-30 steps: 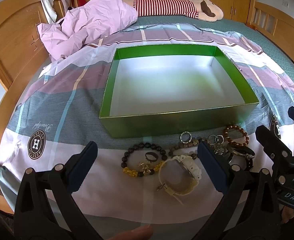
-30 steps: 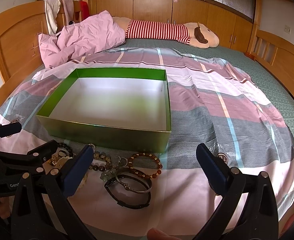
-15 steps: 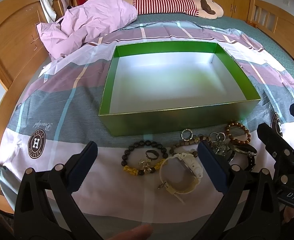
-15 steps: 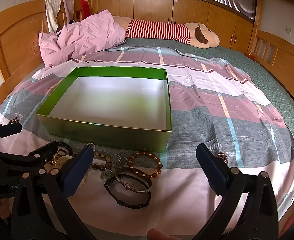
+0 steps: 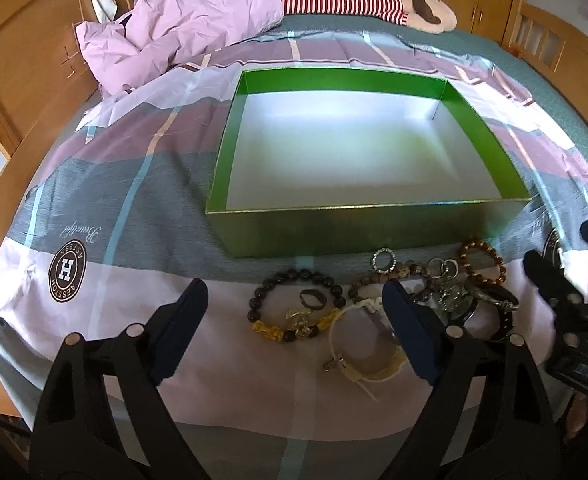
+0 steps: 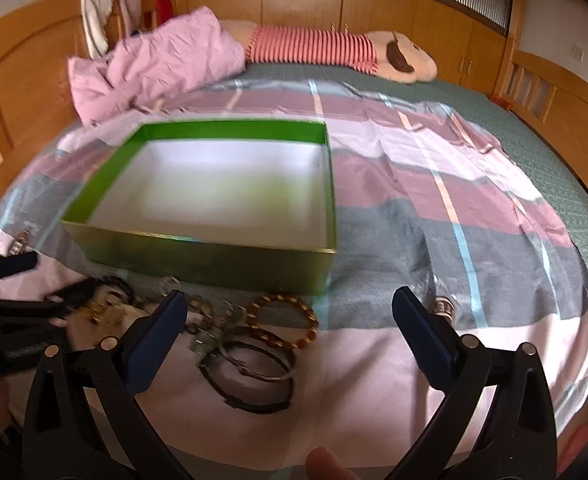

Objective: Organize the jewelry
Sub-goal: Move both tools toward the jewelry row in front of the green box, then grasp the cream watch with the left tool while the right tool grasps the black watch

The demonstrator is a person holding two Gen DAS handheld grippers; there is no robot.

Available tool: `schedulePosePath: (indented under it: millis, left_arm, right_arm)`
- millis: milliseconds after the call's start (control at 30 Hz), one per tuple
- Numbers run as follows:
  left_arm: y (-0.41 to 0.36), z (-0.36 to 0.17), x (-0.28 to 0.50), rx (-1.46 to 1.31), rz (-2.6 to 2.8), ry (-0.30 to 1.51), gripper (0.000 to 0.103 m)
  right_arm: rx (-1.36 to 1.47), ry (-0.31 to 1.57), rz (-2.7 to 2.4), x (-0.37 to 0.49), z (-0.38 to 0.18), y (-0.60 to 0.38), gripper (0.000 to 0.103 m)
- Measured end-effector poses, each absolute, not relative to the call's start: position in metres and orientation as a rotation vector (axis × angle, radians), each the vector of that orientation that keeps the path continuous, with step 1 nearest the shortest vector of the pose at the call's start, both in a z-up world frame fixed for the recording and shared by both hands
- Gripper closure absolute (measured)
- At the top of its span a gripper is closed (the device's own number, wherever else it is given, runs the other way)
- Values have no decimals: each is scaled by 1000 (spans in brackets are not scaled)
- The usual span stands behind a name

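Observation:
An empty green box (image 5: 374,222) (image 6: 214,260) with a white floor stands on the bed. In front of it lies a row of jewelry: a black bead bracelet (image 5: 294,304) with yellow charms, a cream watch (image 5: 366,344), a silver ring (image 5: 384,260), an amber bead bracelet (image 5: 482,264) (image 6: 284,322) and dark bangles (image 6: 250,376). My left gripper (image 5: 294,328) is open, just above the black bracelet and watch. My right gripper (image 6: 290,340) is open above the amber bracelet and bangles.
A striped sheet (image 5: 134,208) covers the bed. A pink quilt (image 5: 182,20) and a striped plush toy (image 5: 358,0) lie at the far end. Wooden bed boards (image 5: 14,80) run along the left and right sides.
Both grippers have moved a little forward and lower toward the jewelry. The right wrist view is now blurred by motion. Nothing has been picked up.

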State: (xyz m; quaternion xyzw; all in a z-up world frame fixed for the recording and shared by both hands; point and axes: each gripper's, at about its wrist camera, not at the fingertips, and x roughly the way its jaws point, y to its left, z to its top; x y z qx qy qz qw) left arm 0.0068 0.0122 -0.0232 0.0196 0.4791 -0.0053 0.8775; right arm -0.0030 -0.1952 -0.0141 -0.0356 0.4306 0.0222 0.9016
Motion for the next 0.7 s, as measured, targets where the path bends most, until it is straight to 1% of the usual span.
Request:
schedulePosePath:
  millis: [67,100,133,167,233,300,367,400,433,467,700]
  left_arm:
    - [13,-24,8,28,-26,1013,15]
    - [14,-25,9,28,-33,1024,15]
    - [16,-26,10,25,-42,1038,15]
    - [20,-26,12,16,-47,1046,15]
    - [30,-26,15,-10,-27,1053,15]
    - [40,-25,17,-27,-15,1055,15]
    - [45,-25,18,-45,-23,1074,15]
    - [46,-25,18,-52,-29,1089,17]
    - [46,-26,17,-57,-35,1096,21]
    - [46,-27,17,-62,-42,1105,23]
    - [22,-52,16,-28,-116,1187,30]
  right_arm:
    - [-64,929,37,-1,-21,-198,3]
    - [-41,956,49,0,-26,-200,10]
    - [-23,983,58,2,-30,-202,21]
    - [-14,1004,60,3,-32,-202,26]
    - [7,1045,76,5,-39,-203,49]
    - [13,1075,90,5,-44,-201,58]
    - [16,1067,105,3,-44,-199,59]
    - [19,1066,117,2,-43,-198,59]
    - [20,1065,133,1,-42,-197,59]
    - [20,1065,148,0,-42,-195,59]
    - [-47,1140,178,0,-59,-185,59]
